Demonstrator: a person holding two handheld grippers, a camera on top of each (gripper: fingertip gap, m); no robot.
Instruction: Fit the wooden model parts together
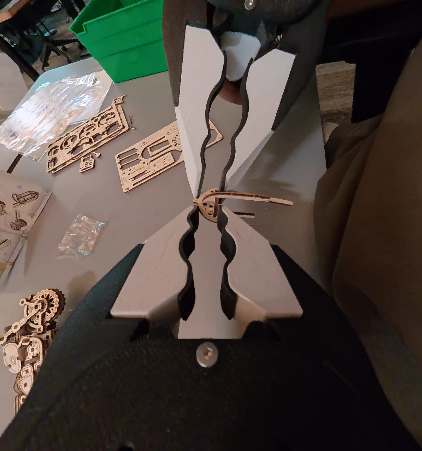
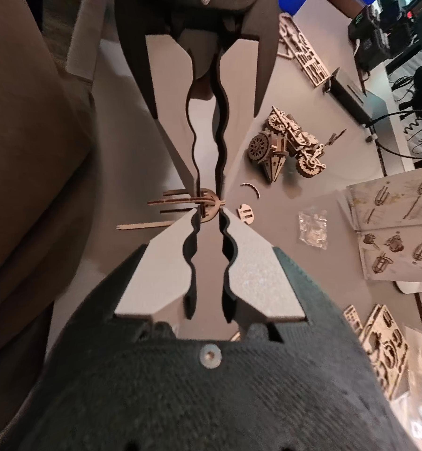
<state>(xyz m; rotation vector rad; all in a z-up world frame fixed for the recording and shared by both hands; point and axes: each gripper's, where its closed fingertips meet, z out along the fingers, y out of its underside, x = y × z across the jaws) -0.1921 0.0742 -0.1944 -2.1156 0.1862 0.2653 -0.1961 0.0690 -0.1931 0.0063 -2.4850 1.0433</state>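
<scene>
A small wooden sub-assembly (image 1: 208, 210), a half-round frame with thin curved strips sticking out sideways, hangs above the grey table (image 1: 132, 219). My two grippers meet tip to tip on it. My left gripper (image 1: 206, 208) comes from below in the left wrist view and is shut on the half-round frame. My right gripper (image 1: 210, 190) comes from above there and pinches the same piece. In the right wrist view my right gripper (image 2: 208, 214) holds the sub-assembly (image 2: 206, 203) from below, and the left gripper (image 2: 208, 191) holds it from above. A thin wooden strip (image 2: 141, 225) shows just left of my fingers.
A built wooden motorcycle model (image 2: 290, 146) lies nearby, with two loose parts (image 2: 245, 212) beside it. Punched-out part sheets (image 1: 156, 158), plastic bags (image 1: 78, 234), an instruction booklet (image 1: 7, 214) and a green bin (image 1: 122, 44) sit on the table. A person's brown clothing (image 1: 375, 244) fills one side. Left and right tips are no more than a few centimetres apart. The built wooden motorcycle model (image 2: 290, 146) is about equally far from each gripper, around 20 centimetres.
</scene>
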